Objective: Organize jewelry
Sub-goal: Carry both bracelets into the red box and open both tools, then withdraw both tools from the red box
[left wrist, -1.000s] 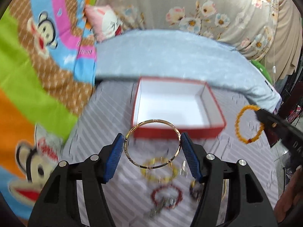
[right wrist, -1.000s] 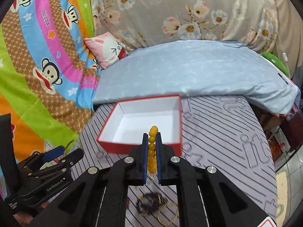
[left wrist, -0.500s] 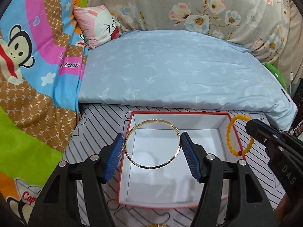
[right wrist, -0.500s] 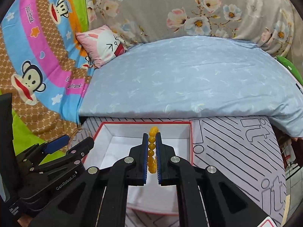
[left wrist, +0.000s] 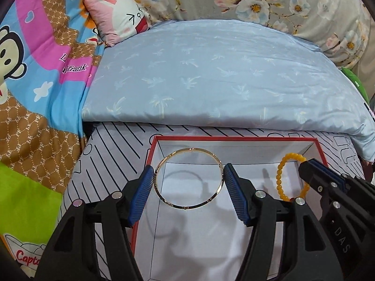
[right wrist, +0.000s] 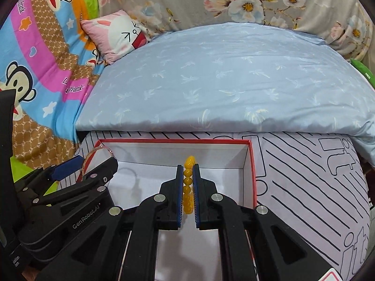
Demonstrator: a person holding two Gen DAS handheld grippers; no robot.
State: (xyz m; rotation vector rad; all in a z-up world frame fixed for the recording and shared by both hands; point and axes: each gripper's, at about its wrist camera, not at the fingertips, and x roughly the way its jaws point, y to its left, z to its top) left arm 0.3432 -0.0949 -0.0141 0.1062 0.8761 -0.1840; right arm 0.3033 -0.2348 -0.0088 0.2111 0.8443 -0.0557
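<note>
A red box with a white inside lies on the striped mat. My left gripper hangs over the box's left half, its blue pads pressing the two sides of a thin gold bangle that casts a shadow on the box floor. In the right wrist view my right gripper is shut on a yellow bead bracelet over the box. From the left wrist view the bracelet hangs as a loop off the right gripper. The left gripper and bangle show at the left.
A large pale blue pillow lies just behind the box. A pink bunny cushion and a colourful monkey blanket are to the left. Floral fabric fills the back. The white striped mat stretches to the right of the box.
Both grippers have moved forward and down, from short of the box to over its inside. The loose jewellery on the mat has dropped out of view. Both grips are unchanged.
</note>
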